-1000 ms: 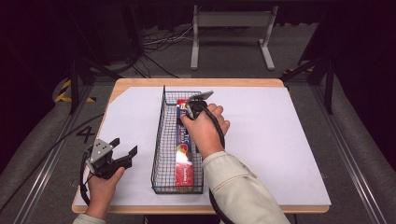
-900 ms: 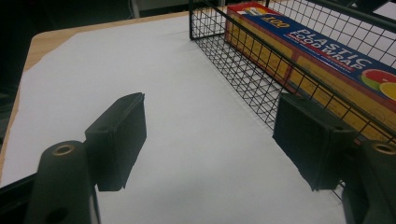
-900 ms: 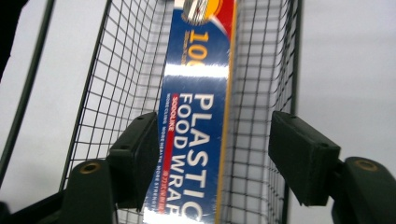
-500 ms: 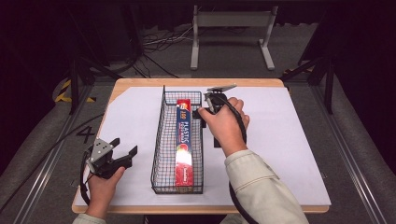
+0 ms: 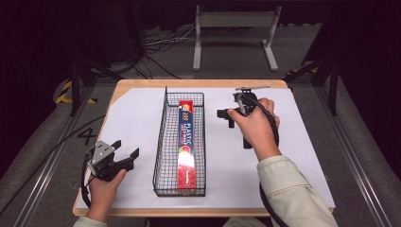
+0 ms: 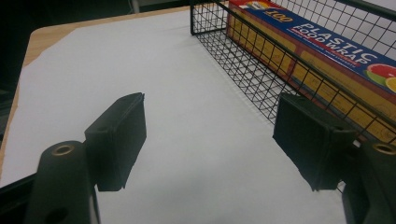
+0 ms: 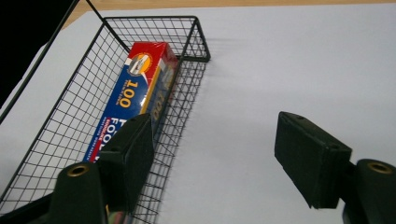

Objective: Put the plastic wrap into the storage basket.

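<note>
A long red and blue box of plastic food wrap (image 5: 186, 142) lies lengthwise in a black wire basket (image 5: 162, 142) at the middle of the table. My right gripper (image 5: 224, 118) hangs open to the right of the basket, nothing between its jaws; in the right gripper view the box (image 7: 128, 93) and basket (image 7: 70, 93) lie ahead to the left of the gripper (image 7: 215, 168). My left gripper (image 5: 125, 150) rests open near the table's front left, left of the basket; in its own view the gripper (image 6: 210, 140) stands beside the basket wall (image 6: 243, 60) and the box (image 6: 336, 51).
White paper (image 5: 307, 142) covers the wooden table (image 5: 142, 85). A metal stand (image 5: 234, 33) and cables lie on the dark floor behind the table. Bare paper stretches on both sides of the basket.
My right gripper has moved out of the basket and to the right, leaving the box lying inside. The left gripper has stayed still.
</note>
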`<state>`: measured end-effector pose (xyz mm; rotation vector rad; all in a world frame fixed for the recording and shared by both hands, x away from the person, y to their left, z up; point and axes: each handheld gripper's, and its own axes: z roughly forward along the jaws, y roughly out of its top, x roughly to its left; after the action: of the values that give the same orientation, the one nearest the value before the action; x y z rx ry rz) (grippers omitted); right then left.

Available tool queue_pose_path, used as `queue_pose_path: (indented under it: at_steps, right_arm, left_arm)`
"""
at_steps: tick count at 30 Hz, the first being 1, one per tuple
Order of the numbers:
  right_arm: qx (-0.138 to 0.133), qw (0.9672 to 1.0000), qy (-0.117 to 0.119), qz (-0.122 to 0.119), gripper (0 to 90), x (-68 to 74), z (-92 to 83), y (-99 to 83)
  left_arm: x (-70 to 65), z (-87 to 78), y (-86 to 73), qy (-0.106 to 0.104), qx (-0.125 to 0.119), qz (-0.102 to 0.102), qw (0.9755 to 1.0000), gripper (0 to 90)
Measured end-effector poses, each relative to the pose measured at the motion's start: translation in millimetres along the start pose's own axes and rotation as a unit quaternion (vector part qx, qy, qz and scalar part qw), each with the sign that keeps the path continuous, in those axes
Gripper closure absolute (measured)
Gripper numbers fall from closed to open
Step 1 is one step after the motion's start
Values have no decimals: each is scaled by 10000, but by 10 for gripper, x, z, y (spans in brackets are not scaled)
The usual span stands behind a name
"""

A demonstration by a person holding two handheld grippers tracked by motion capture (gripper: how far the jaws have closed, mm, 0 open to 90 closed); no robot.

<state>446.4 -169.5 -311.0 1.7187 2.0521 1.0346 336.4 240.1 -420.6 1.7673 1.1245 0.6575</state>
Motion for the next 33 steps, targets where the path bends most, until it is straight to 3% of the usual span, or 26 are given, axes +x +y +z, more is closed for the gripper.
queue_pose_path:
  at_steps: [9, 18, 28, 33]
  right_arm:
    - [-295, 9987, 67, -406, 252, -434, -172, -143]
    - [-614, 9946, 253, -791, 229, -784, -304, -313]
    - [-879, 9899, 349, -1054, 202, -1080, -248, -626]
    - [-844, 9887, 385, -1175, 191, -1182, -183, -782]
  left_arm:
    - [14, 12, -24, 46, 40, -1, 10000, 258]
    - [41, 25, -43, 55, 48, 37, 10000, 256]
    - [43, 84, -75, 17, 97, 182, 9998, 252]
    - [55, 120, -101, -67, 151, 161, 9997, 251]
